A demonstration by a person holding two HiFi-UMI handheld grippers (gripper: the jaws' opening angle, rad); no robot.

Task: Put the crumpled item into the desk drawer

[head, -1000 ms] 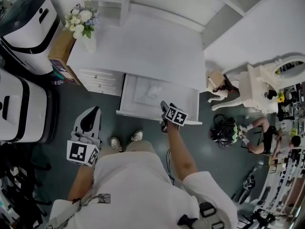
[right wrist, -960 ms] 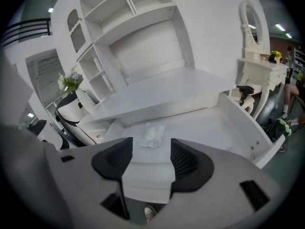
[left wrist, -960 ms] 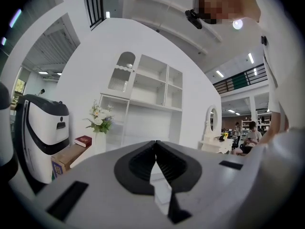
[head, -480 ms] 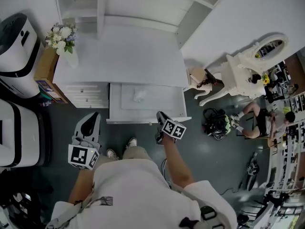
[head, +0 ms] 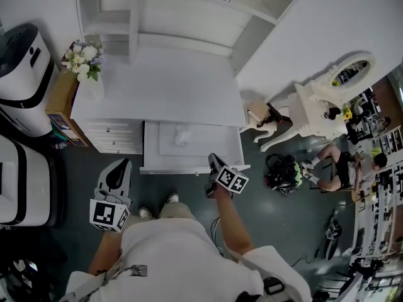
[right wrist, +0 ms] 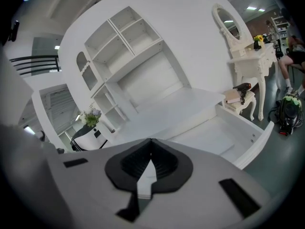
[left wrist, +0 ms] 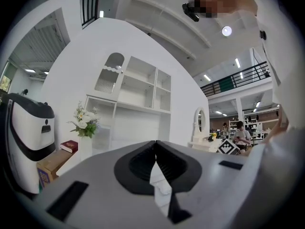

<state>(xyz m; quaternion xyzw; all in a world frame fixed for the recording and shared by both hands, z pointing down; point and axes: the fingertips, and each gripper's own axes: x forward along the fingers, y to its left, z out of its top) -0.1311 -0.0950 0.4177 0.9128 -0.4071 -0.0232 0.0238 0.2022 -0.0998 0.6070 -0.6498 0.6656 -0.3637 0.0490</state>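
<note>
**Head view, with both gripper views.** The white worktop [head: 164,87] fills the upper centre of the frame. Its drawer [head: 176,169] is pulled open toward the person at the bottom. The crumpled item [head: 182,135], white, lies inside the drawer, left of its middle and nearer its back wall.

The right gripper [head: 213,162] is seen over the front right corner of the drawer, apart from the crumpled item. Its jaws have just been closing. In the right gripper view the right gripper [right wrist: 151,141] is closed, the tips met with nothing between them. The left gripper [head: 121,163] is held at lower left, below a bank of small drawers [head: 113,134]. In the left gripper view the left gripper [left wrist: 155,143] is likewise closed and empty.

**Surroundings.**
- A vase of flowers [head: 85,58] stands on the left end of the worktop.
- A cardboard box [head: 62,99] sits just beside that end, and a red book [left wrist: 69,146] rests on it.
- 2 white-and-black appliances [head: 25,68] occupy the left edge of the frame.
- A white shelf unit [head: 157,11] rises behind the worktop.
- At right stands a white dressing table [head: 318,106] with an oval mirror [head: 348,73].
- A stool [head: 261,115] stands between the dressing table and the worktop.
- A bag [head: 283,172] lies on the floor near a seated person [head: 340,162].

**Markings.** Square black-and-white markers are carried on the left cube [head: 108,214] and the right cube [head: 232,180]. No letters are shown on them. The print on the cardboard box is too small to be read.
</note>
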